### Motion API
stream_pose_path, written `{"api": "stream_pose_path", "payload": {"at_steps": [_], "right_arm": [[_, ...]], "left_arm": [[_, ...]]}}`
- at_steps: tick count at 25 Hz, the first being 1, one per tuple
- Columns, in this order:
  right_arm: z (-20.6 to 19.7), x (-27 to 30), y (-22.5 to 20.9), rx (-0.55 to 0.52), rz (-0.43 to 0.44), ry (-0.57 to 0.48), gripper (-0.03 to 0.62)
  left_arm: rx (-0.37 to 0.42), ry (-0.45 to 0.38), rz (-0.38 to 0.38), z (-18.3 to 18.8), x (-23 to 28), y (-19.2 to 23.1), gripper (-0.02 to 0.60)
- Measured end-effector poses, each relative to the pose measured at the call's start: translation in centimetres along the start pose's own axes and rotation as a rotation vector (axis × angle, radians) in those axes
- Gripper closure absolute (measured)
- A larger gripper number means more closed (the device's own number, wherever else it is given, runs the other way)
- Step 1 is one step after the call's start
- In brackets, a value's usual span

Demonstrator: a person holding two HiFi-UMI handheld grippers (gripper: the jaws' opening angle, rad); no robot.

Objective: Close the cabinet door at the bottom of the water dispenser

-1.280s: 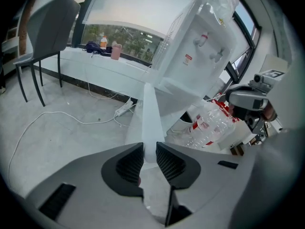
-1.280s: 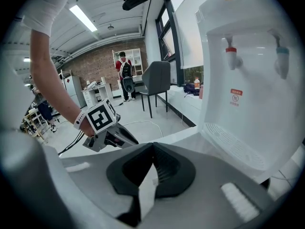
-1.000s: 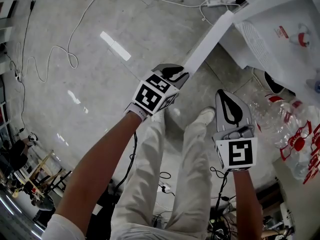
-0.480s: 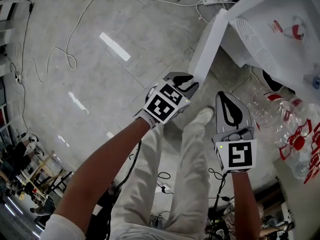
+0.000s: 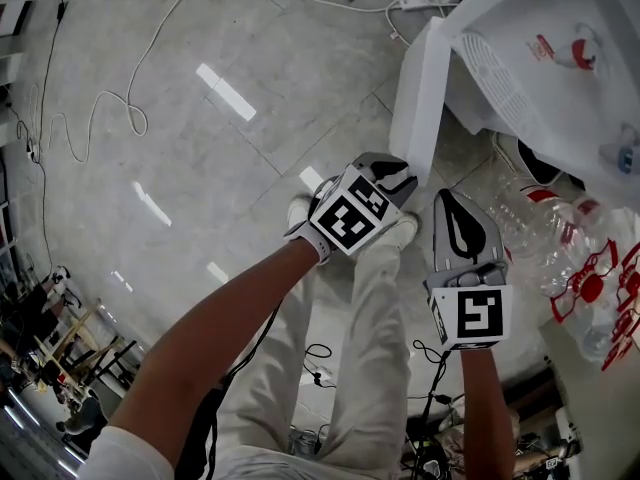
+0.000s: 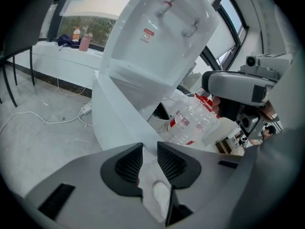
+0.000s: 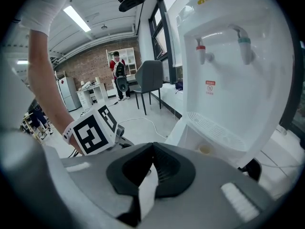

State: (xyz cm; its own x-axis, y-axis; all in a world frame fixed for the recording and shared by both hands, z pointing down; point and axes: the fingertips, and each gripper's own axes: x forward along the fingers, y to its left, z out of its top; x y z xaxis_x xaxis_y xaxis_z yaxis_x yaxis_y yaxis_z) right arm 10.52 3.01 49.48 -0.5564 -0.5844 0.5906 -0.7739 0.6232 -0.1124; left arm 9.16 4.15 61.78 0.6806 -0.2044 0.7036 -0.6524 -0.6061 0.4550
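Note:
The white water dispenser (image 5: 540, 48) stands at the upper right, with its taps and drip tray also visible (image 7: 228, 70). Its white cabinet door (image 5: 420, 83) hangs partly open, swung out toward me. My left gripper (image 5: 405, 168) sits at the door's free lower edge. In the left gripper view the door (image 6: 119, 123) narrows down into that gripper (image 6: 148, 149), pinched between the pad tips. My right gripper (image 5: 452, 196) hovers just right of it, shut and empty, and in its own view the pads of the right gripper (image 7: 152, 147) meet.
Empty plastic water bottles (image 5: 560, 238) lie on the floor right of the door. A power strip (image 5: 415, 1) and a looping white cable (image 5: 130, 108) lie on the grey floor. My legs and shoes (image 5: 400, 230) are under the grippers. A chair (image 7: 150, 80) stands farther back.
My left gripper has moved right toward the dispenser with the door's edge, and the door has swung in from a wide angle to a narrow one. The right gripper has hardly shifted.

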Motion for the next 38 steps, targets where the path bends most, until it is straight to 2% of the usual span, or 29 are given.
{"api": "stream_pose_path", "payload": {"at_steps": [12, 15, 22, 28, 32, 34, 38], "right_arm": [[-1.1, -1.5, -1.3, 0.021, -0.025, -0.003, 0.589], [-1.6, -1.8, -1.8, 0.026, -0.039, 0.001, 0.589], [-2.8, -2.0, -2.4, 0.045, -0.065, 0.020, 0.589], [-3.5, -1.8, -2.7, 0.062, -0.084, 0.029, 0.589], [-4.6, -1.4, -3.0, 0.061, -0.101, 0.055, 0.589], [-5.4, -1.0, -3.1, 0.075, -0.108, 0.072, 0.589], [-7.2, 0.4, -2.7, 0.089, -0.120, 0.108, 0.528]], "left_arm": [[-0.038, 0.014, -0.012, 1.6, 3.0, -2.7, 0.485], [-0.014, 0.039, -0.006, 1.9, 3.4, -3.2, 0.486], [0.009, 0.007, -0.014, 3.2, 2.8, -3.6, 0.485], [0.021, 0.032, 0.000, 2.5, 2.2, -2.8, 0.483], [0.000, 0.032, 0.035, 1.7, 0.9, -2.0, 0.483], [-0.011, 0.015, 0.074, 1.5, -0.1, -1.5, 0.568], [-0.032, -0.022, 0.118, 1.2, -1.7, -0.8, 0.575]]}}
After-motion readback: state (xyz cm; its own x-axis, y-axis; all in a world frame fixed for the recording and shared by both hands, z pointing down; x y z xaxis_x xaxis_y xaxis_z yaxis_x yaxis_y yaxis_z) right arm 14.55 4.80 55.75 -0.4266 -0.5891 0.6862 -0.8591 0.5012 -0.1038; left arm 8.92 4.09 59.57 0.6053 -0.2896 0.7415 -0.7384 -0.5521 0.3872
